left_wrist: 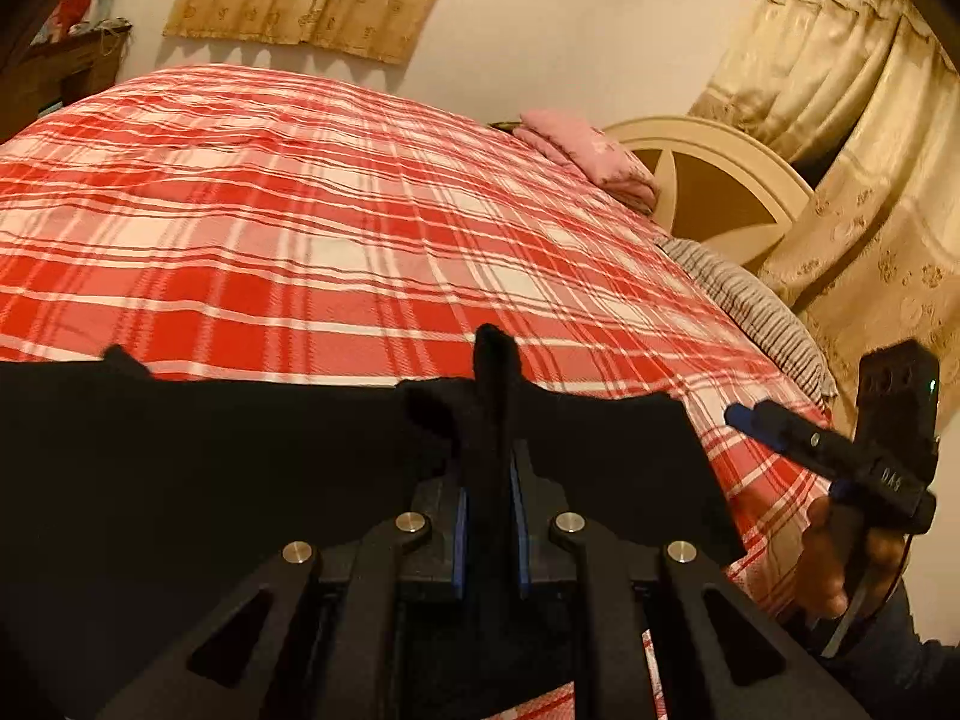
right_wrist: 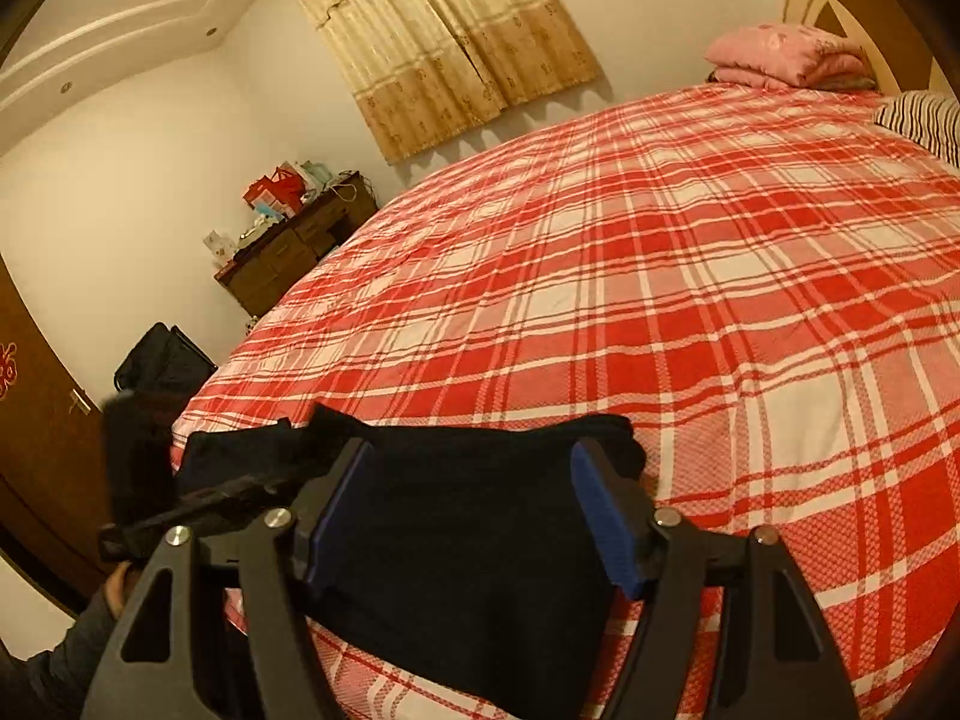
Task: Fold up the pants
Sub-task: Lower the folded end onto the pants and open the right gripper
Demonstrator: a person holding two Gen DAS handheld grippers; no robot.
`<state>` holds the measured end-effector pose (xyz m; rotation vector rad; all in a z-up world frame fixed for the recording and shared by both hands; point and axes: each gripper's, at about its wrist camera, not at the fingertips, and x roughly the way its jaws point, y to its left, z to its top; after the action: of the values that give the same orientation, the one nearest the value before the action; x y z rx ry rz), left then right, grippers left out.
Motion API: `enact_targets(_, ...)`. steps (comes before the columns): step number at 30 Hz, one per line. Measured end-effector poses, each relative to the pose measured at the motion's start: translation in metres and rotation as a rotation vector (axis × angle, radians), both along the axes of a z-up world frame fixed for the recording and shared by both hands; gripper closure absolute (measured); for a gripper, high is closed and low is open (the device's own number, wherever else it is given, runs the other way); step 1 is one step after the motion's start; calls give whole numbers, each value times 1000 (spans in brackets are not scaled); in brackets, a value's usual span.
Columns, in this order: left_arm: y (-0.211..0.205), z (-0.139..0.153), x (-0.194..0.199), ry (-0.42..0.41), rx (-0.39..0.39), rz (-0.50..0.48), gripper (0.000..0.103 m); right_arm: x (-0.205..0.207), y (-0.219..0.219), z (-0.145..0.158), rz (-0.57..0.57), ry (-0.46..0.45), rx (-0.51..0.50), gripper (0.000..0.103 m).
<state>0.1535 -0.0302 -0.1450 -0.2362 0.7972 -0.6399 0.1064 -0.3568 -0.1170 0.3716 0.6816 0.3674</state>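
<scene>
A: Where are the pants [left_wrist: 210, 480] lying?
B: Bottom of frame, along the bed's [left_wrist: 300, 210] near edge; dark, soft cloth. Left gripper [left_wrist: 491, 504] is pinching a raised fold.
A: Right gripper [right_wrist: 480, 516]?
B: Fingers spread, straddling the cloth, not pressing. Broad plaid bedspread is lying free above.

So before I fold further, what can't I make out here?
- Pants, left wrist view: near edge cut off by the frame and hidden by the left tongs.
- Pants' folds and seams: fabric too dark in both views.
- Right tongs, right wrist view: wide apart; whether their pads press the cloth is unclear.
</scene>
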Motion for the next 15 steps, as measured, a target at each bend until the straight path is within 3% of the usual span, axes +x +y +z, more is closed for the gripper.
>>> enact_targets(8,16,-13,12,52,28,51,92,-2,8,-8,32,1,-39,32)
enact_targets(15,28,-13,10,41,44,84,92,-1,17,-15,85,25,-57,32)
